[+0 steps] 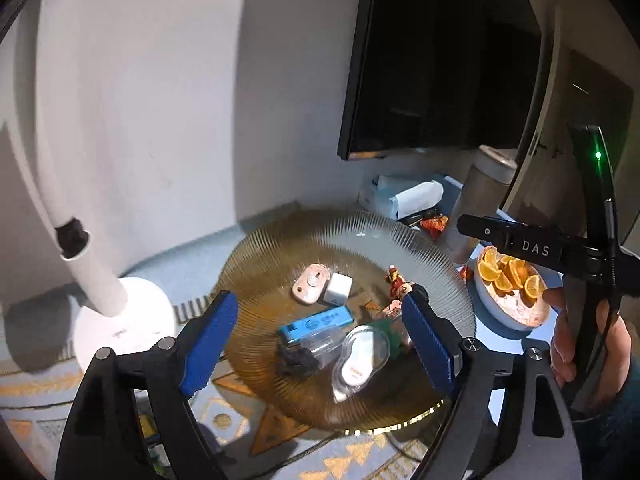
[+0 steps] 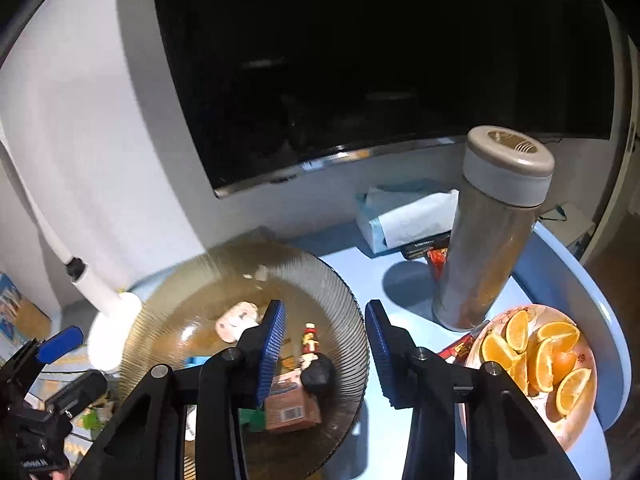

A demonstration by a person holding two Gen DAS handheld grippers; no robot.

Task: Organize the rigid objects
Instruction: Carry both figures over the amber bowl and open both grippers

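Observation:
A ribbed amber glass plate (image 1: 280, 236) (image 2: 320, 272) holds several small things: a pink oval piece (image 1: 310, 288) (image 2: 236, 320), a white cube (image 1: 338, 288), a flat blue box (image 1: 316, 326), a clear blister pack (image 1: 360, 356), a black lump (image 1: 298, 360) (image 2: 320, 374), a small figurine (image 1: 396, 280) (image 2: 310, 340) and a pink barcoded box (image 2: 292, 404). My left gripper (image 1: 320, 298) hangs open and wide over the plate's near half, touching nothing. My right gripper (image 2: 325, 306) stands open above the plate's right rim, its gap empty.
A bowl (image 2: 576, 432) (image 1: 516, 320) of orange wedges sits right of the plate on a light blue tray (image 2: 560, 264). A tall flask (image 2: 492, 232) and a tissue pack (image 2: 404, 216) stand behind. A white lamp base (image 1: 120, 320) is left, a dark screen (image 2: 360, 80) behind.

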